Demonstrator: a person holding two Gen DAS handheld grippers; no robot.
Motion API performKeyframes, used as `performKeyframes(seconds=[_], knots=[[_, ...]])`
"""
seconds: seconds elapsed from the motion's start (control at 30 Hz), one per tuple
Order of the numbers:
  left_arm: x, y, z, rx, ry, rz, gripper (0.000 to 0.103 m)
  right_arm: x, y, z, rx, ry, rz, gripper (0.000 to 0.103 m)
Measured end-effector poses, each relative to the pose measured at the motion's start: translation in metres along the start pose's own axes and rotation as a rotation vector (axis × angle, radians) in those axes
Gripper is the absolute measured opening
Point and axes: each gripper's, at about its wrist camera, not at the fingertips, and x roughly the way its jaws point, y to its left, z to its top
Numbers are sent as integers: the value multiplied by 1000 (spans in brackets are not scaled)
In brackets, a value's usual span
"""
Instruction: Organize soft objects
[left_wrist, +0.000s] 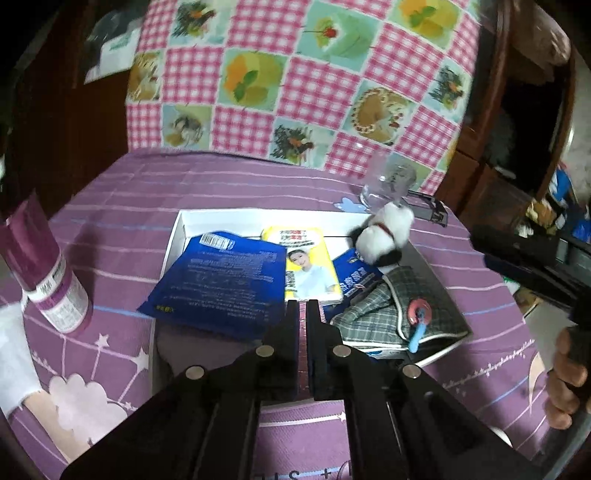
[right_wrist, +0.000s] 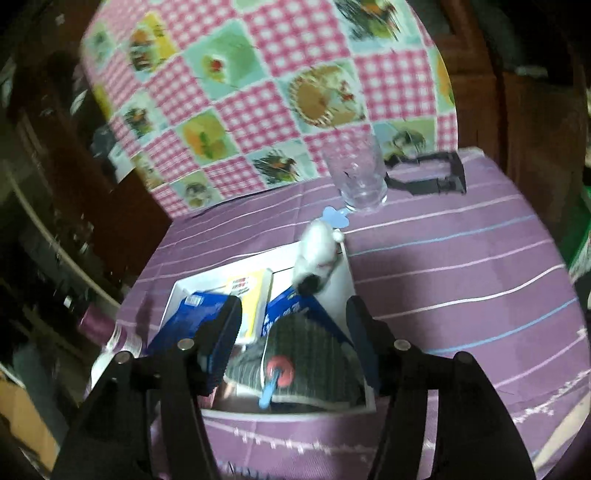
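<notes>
Dim indoor lighting; strong fisheye bending with dark vignetted corners. Right-wrist view smeared by motion blur, left sharper at centre. Soft shadows across purple tablecloth (left_wrist: 207, 192); no glare.

Both wrist views close above the table, angled down, left view from leftward, sharing the white box (left_wrist: 177, 236) (right_wrist: 173, 295)

Right gripper (right_wrist: 293, 325), jaws apart, nothing between the pads, poised above a white tray (right_wrist: 347, 280) on the purple striped surface (right_wrist: 461, 266). In tray: grey plaid fabric pouch (right_wrist: 314, 365) with red-and-blue charm (right_wrist: 275, 376), blue packets (right_wrist: 284, 310), yellow packet (right_wrist: 247, 295). Black-and-white plush toy (right_wrist: 316, 258) at far right corner, blurred. Clear glass (right_wrist: 358, 177) stands beyond the tray.
</notes>
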Motion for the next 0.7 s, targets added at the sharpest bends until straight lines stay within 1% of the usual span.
performKeyframes(seconds=[0.1, 0.13, 0.17, 0.2, 0.23, 0.27, 0.33, 0.4, 0.5, 0.6, 0.7], knots=[[-5, -7, -2, 26, -4, 1, 7, -19, 2, -11, -26, -12, 18, 61], [-6, -8, -3, 24, -2, 2, 15, -26, 1, -16, -32, -21, 22, 61], [-9, -9, -5, 18, 3, 7, 29, -33, 2, -20, -44, -27, 23, 61], [-14, -9, -6, 5, 3, 6, 37, -38, 3, -24, -61, -32, 23, 63], [-18, -9, -8, -7, -5, 2, 50, -40, 3, -27, -77, -34, 20, 64], [-25, -8, -10, -19, -19, -1, 57, -46, 5, -33, -109, -38, 7, 65], [-38, -8, -13, -20, -40, 6, 61, -51, 8, -40, -157, -41, -3, 66], [-50, -7, -15, -5, -50, 23, 62, -53, 11, -49, -209, -40, 3, 67], [-60, 2, -19, -26, -61, 26, 66, -46, 12, -56, -221, -34, 10, 68], [-57, 14, -30, -72, -44, 12, 66, -35, 14, -60, -227, -18, 15, 68], [-57, 20, -44, -93, -22, -4, 66, -29, 14, -67, -223, -15, -3, 68]])
